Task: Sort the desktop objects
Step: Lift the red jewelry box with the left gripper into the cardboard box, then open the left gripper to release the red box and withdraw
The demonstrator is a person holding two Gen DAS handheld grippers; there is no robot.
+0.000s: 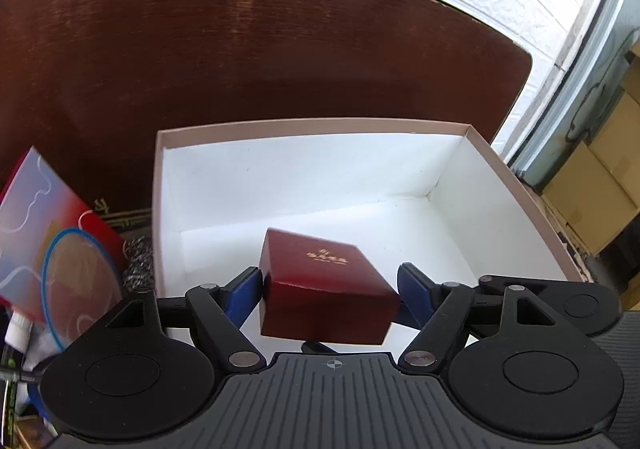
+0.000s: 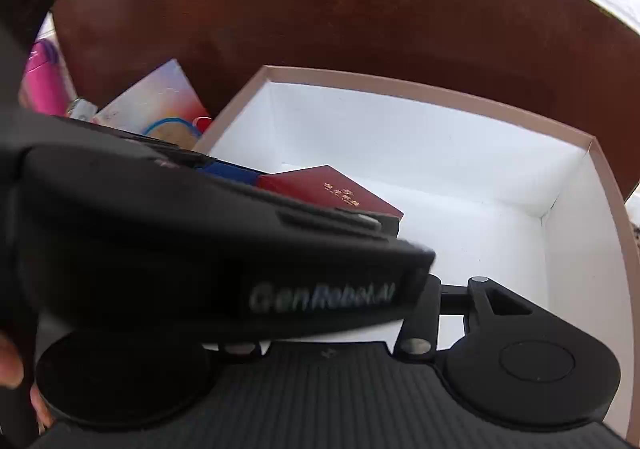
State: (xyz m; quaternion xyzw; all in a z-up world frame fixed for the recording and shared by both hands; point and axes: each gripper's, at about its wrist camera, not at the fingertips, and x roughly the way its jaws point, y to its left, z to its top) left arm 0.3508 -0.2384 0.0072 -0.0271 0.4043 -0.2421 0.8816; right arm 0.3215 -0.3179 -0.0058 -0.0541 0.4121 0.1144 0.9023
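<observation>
Left wrist view: my left gripper (image 1: 330,289) fingers clamp the red box (image 1: 320,285) between them, hanging over the open carton (image 1: 312,127); right gripper's fingers hidden, can't tell.

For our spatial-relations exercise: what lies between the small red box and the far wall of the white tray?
Nothing: in the left wrist view, only bare white floor separates the red box, held by the left tool, from the tray's far wall.

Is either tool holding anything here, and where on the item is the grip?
The left tool holds the dark red box by its two opposite side faces, above the open white carton. The right tool's fingers are hidden, so cannot tell.
</observation>
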